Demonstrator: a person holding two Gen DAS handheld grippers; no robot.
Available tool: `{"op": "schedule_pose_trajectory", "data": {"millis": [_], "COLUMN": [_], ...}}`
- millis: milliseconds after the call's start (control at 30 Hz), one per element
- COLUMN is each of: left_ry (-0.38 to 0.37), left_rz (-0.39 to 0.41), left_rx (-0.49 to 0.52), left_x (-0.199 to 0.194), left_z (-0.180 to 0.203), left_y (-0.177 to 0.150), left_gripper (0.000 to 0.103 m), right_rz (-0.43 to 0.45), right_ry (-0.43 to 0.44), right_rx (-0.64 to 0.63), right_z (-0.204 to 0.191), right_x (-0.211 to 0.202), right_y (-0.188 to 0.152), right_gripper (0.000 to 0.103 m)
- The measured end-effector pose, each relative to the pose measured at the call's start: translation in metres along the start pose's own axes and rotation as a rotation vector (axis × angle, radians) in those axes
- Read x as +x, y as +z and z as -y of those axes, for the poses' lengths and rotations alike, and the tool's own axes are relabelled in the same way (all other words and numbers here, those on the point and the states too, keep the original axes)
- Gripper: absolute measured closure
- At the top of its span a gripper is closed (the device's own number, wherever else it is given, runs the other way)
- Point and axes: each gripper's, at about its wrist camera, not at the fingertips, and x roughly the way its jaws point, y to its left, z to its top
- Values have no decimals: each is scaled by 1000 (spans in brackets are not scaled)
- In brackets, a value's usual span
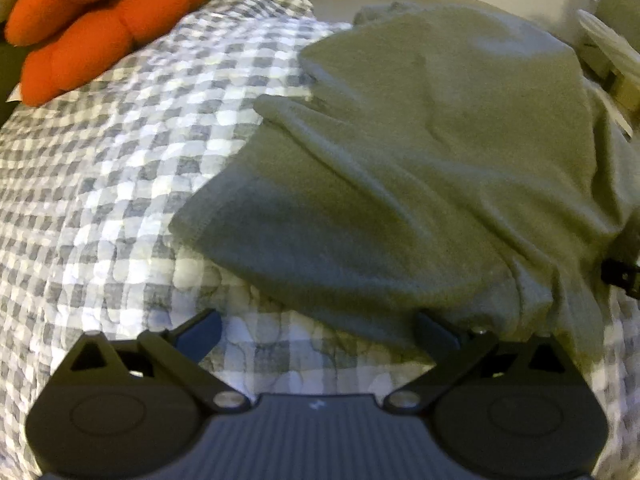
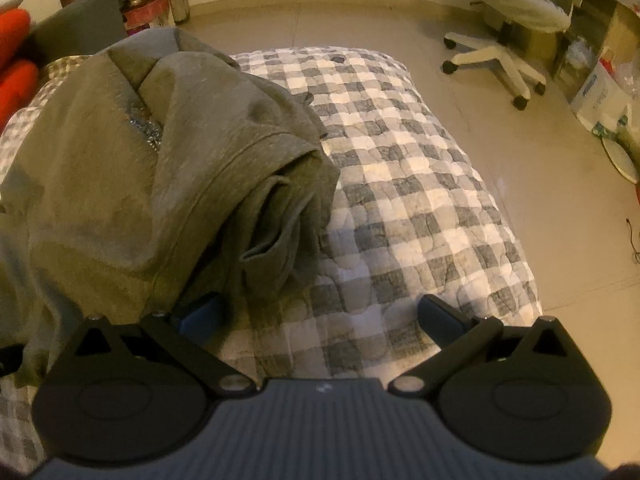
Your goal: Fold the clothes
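Observation:
An olive-grey sweatshirt (image 1: 420, 152) lies partly folded on a grey-and-white checked quilt (image 1: 120, 152). My left gripper (image 1: 318, 332) is open, just short of the garment's near edge, and its right finger touches the fabric. In the right wrist view the sweatshirt (image 2: 140, 168) is bunched in a heap, with a rolled sleeve (image 2: 280, 216) hanging toward me. My right gripper (image 2: 320, 320) is open above the quilt (image 2: 420, 200). Its left finger sits under the hem of the garment and its right finger is free.
An orange cushion (image 1: 92, 20) lies at the quilt's far left, also seen in the right wrist view (image 2: 14, 60). A white office chair (image 2: 504, 36) and boxes (image 2: 596, 92) stand on the beige floor (image 2: 360, 20) beyond the mattress edge.

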Motion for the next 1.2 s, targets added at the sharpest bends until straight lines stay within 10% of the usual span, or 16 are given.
{"op": "schedule_pose_trajectory", "data": {"millis": [367,633,1200], "left_ry": [-423,-582,-407], "left_rz": [-15,-101,41], "left_rx": [-139,-132,-139], "left_x": [-26,-17,-26], "left_z": [-9,29,54], "left_y": [-6,-17,-17], "left_gripper": [18,35,102], "right_rz": [6,84,137], "right_ry": [34,-8,2], "right_rx": [4,-7,3], "right_z": [9,20,35], "right_x": [-14,-31,-33], "right_y": [9,16,19], "right_gripper": [0,0,0]}}
